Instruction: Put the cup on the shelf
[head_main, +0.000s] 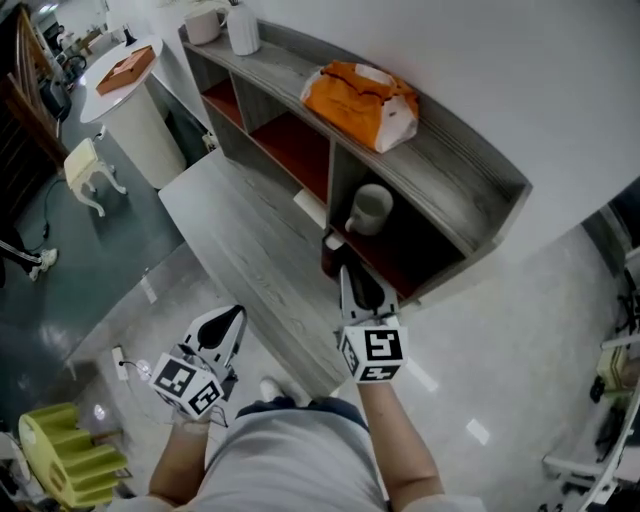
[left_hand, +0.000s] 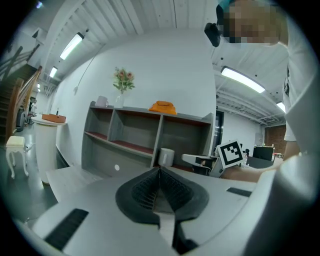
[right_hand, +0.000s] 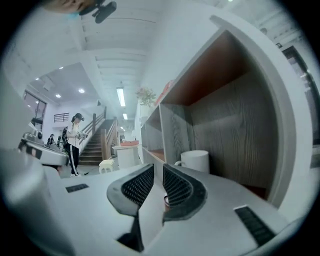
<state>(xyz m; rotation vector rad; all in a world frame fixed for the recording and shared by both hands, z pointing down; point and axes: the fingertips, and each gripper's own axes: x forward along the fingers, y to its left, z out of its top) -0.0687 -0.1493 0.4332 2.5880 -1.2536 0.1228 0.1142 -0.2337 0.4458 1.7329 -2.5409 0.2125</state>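
The white cup (head_main: 370, 208) stands upright in the rightmost lower compartment of the grey shelf unit (head_main: 470, 195), its handle turned left. My right gripper (head_main: 360, 283) hovers just in front of that compartment, a short way back from the cup and not touching it. In the right gripper view the cup (right_hand: 196, 161) shows beyond the right gripper (right_hand: 158, 167), whose jaws stand a narrow gap apart with nothing between them. My left gripper (head_main: 225, 328) hangs low and left over the floor, pads meeting at the tip. From the left gripper view the left gripper (left_hand: 160, 170) faces the cup (left_hand: 166, 156).
An orange bag (head_main: 362, 100), a white mug (head_main: 205, 25) and a vase (head_main: 243, 28) sit on the shelf's top. A low grey platform (head_main: 245, 235) lies before the shelf, with a dark brown object (head_main: 332, 252) by my right gripper. A round white table (head_main: 125, 68) stands at the far left.
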